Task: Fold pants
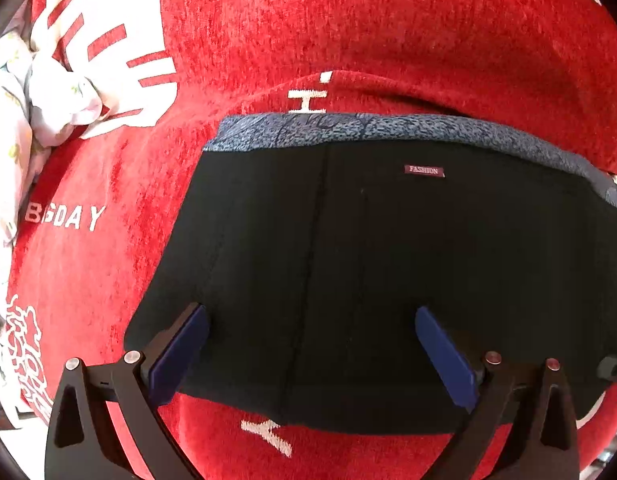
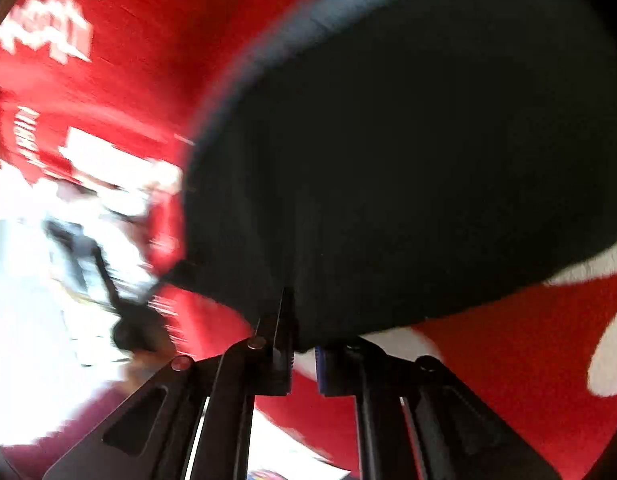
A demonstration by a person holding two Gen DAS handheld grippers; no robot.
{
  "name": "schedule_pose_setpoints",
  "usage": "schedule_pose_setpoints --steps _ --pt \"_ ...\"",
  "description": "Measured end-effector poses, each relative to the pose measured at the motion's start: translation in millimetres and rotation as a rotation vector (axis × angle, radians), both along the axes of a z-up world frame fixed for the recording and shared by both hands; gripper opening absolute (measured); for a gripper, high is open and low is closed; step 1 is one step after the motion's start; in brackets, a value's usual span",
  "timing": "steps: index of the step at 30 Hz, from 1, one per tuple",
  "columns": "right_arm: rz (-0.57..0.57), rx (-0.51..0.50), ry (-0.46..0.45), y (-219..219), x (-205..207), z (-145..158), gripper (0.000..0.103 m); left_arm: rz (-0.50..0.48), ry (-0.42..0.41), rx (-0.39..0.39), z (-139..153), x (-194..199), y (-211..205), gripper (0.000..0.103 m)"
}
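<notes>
The black pants [image 1: 368, 260] lie folded on the red blanket [image 1: 348, 32], with a grey-blue patterned waistband [image 1: 388, 126] along the far edge and a small "FASHION" label [image 1: 424, 170]. My left gripper [image 1: 312, 344] is open just above the near part of the pants, its blue pads [image 1: 180, 356] spread wide and holding nothing. In the blurred right wrist view my right gripper [image 2: 302, 344] is shut on the near edge of the pants [image 2: 408, 160].
A crumpled white floral cloth [image 1: 40, 96] lies at the far left on the red blanket with white lettering [image 1: 64, 216]. In the right wrist view a dark object [image 2: 128, 320] shows blurred at left, beyond the blanket [image 2: 508, 360].
</notes>
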State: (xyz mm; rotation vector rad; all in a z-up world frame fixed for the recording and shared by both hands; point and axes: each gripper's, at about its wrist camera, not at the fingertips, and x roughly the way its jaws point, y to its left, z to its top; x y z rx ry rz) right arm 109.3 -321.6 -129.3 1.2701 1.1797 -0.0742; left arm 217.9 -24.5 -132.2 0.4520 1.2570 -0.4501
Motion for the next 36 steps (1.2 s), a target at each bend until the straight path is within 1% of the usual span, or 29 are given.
schedule_pose_setpoints --steps 1,2,3,5,6,7,9,10,11,13,14,15,16,17,18,19,21,24,25,27,28,29,34,35,36 --pt "-0.028 0.017 -0.019 -0.9 -5.6 -1.8 0.008 0.002 0.0 0.013 1.6 0.2 -0.6 0.103" --pt "-0.028 0.014 -0.019 -2.5 -9.3 0.5 0.009 0.002 -0.003 0.026 3.6 -0.8 -1.5 0.103" --pt "-0.018 0.004 -0.01 -3.7 -12.7 3.7 0.013 0.0 -0.004 0.038 6.3 -2.7 -2.4 0.103" --pt "0.028 0.002 0.025 -8.7 -23.4 11.3 0.018 -0.012 0.002 0.033 15.5 -9.7 -5.2 0.103" --pt "0.053 -0.024 0.054 -13.9 -29.8 18.2 0.019 -0.02 0.0 0.019 23.4 -16.7 -8.7 0.103" --pt "0.067 -0.058 0.063 -19.2 -35.4 25.2 0.021 -0.031 -0.001 -0.001 31.7 -24.9 -14.6 0.103" --pt "0.084 -0.148 0.037 -34.4 -40.2 48.0 0.021 -0.064 0.003 -0.053 44.7 -41.6 -31.1 0.103" --pt "0.091 -0.216 0.023 -43.5 -37.9 60.8 0.021 -0.087 0.001 -0.076 49.4 -51.7 -43.5 0.103" --pt "0.097 -0.267 0.017 -49.7 -34.8 67.3 0.022 -0.113 0.0 -0.092 51.4 -61.9 -58.1 0.103" --pt "0.115 -0.351 0.028 -63.4 -25.3 69.0 0.022 -0.14 0.004 -0.096 48.0 -76.6 -82.6 0.103" --pt "0.126 -0.371 0.044 -67.1 -18.7 66.8 0.022 -0.14 0.016 -0.087 41.9 -84.0 -95.3 0.103" --pt "0.15 -0.399 0.071 -70.0 -15.2 58.9 0.022 -0.145 0.04 -0.067 31.9 -91.7 -107.1 0.103" --pt "0.184 -0.424 0.118 -69.6 -13.7 46.7 0.022 -0.158 0.054 -0.035 19.9 -99.8 -116.0 0.103" --pt "0.201 -0.429 0.147 -66.7 -11.0 40.8 0.022 -0.167 0.057 0.004 9.6 -105.7 -120.2 0.103" --pt "0.194 -0.436 0.123 -63.3 -13.8 40.0 0.022 -0.173 0.056 0.044 -0.9 -112.6 -121.8 0.103" --pt "0.196 -0.453 0.101 -61.4 -18.3 43.5 0.022 -0.154 0.029 0.023 1.2 -115.7 -118.5 0.103" --pt "0.214 -0.452 0.109 -57.8 -22.8 46.4 0.022 -0.148 0.057 0.027 3.0 -115.6 -115.8 0.103" --pt "0.184 -0.381 0.13 -61.1 -38.6 47.1 0.022 -0.138 0.071 0.057 10.1 -114.3 -114.2 0.103" --pt "0.175 -0.373 0.139 -62.1 -43.1 49.5 0.025 -0.144 0.069 0.072 13.7 -115.0 -114.9 0.103" --pt "0.169 -0.364 0.137 -64.3 -55.9 53.7 0.036 -0.151 0.059 0.09 21.3 -117.5 -116.3 0.103" --pt "0.163 -0.355 0.135 -65.1 -60.7 58.1 0.048 -0.154 0.058 0.093 24.8 -119.2 -117.1 0.103" --pt "0.159 -0.348 0.134 -65.9 -66.2 57.8 0.054 -0.155 0.063 0.092 29.1 -121.7 -118.7 0.103" --pt "0.13 -0.305 0.153 -73.9 -91.3 58.7 0.056 -0.173 0.081 0.096 36.4 -138.2 -130.9 0.103" --pt "0.121 -0.301 0.161 -64.8 -86.1 56.9 0.058 -0.179 0.085 0.098 35.1 -145.0 -134.4 0.103" --pt "0.112 -0.297 0.167 -67.3 -90.6 56.7 0.058 -0.186 0.089 0.101 34.8 -145.6 -137.9 0.103"
